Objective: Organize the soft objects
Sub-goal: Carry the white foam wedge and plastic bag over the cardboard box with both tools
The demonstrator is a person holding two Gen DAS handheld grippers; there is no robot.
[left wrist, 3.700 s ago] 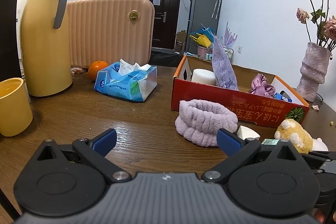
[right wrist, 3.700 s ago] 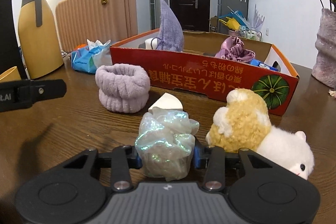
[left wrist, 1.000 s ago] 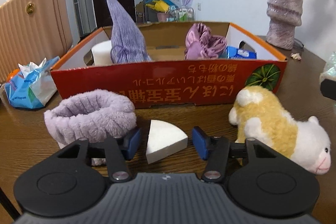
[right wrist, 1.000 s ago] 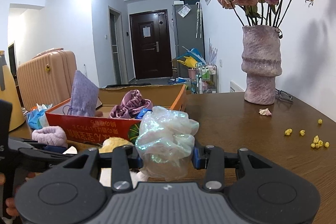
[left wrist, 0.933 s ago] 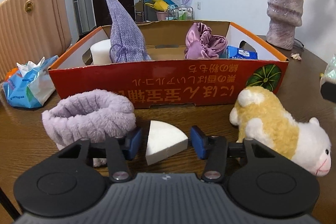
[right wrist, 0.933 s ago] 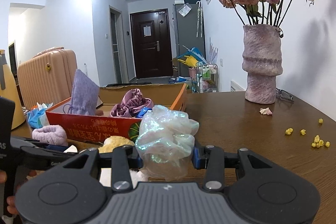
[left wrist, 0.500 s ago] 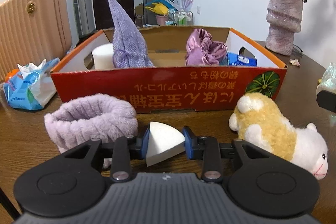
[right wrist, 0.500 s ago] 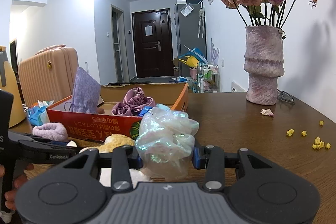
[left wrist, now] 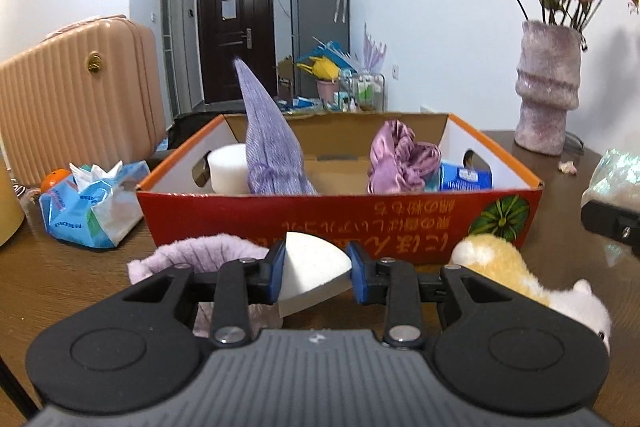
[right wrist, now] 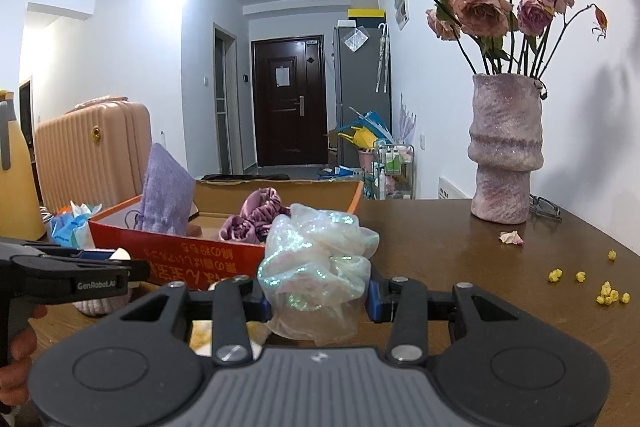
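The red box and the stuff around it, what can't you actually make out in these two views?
- Red box, left wrist view: its floor, hidden by the front wall.
- Lavender headband: lower part behind the left gripper holding the white sponge wedge.
- Plush toy: face cut off by the gripper body.
- Right wrist view: iridescent scrunchie hides the box's near corner.

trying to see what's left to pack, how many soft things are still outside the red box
4: a white sponge wedge in the left gripper, an iridescent scrunchie in the right gripper, a lilac headband and a plush toy on the table. More may be hidden.
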